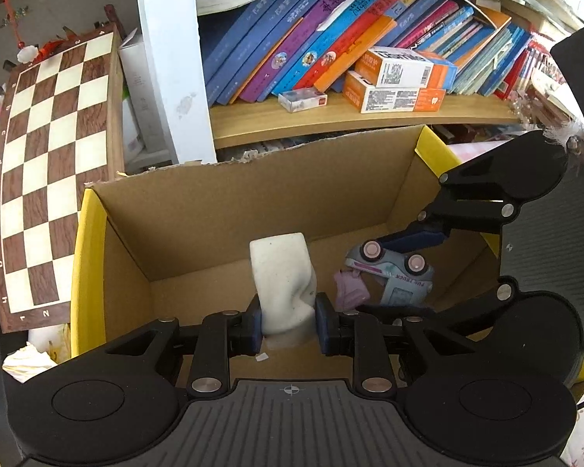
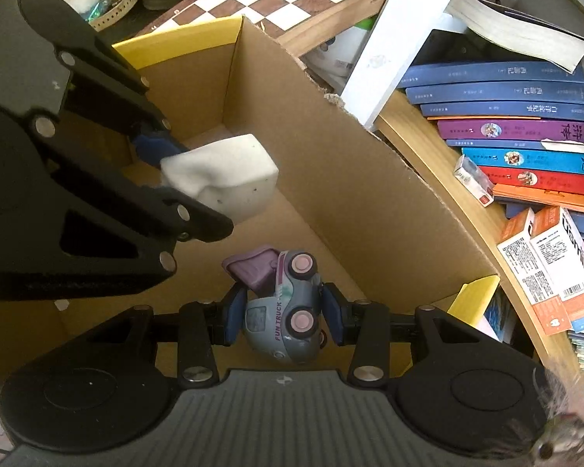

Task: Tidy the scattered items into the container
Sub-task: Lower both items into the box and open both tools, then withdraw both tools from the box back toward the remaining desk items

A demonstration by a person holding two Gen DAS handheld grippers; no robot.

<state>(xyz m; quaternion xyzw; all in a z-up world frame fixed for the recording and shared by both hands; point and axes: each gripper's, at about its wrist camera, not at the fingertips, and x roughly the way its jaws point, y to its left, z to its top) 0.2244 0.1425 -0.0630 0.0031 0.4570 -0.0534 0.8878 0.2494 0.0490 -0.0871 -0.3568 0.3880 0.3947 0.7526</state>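
- You hold two things, one per gripper: your left gripper has its jaws clamped on one white foam sponge block, your right gripper on one grey-and-pink toy truck.
- Both grippers tilt steeply down inside the single open brown cardboard box with yellow flaps.
- Beyond the box stands one chessboard.

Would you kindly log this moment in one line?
left claw: grips sponge | right claw: grips toy truck | both inside cardboard box

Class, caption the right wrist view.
Right gripper clamps toy truck inside cardboard box; left gripper squeezes white sponge.
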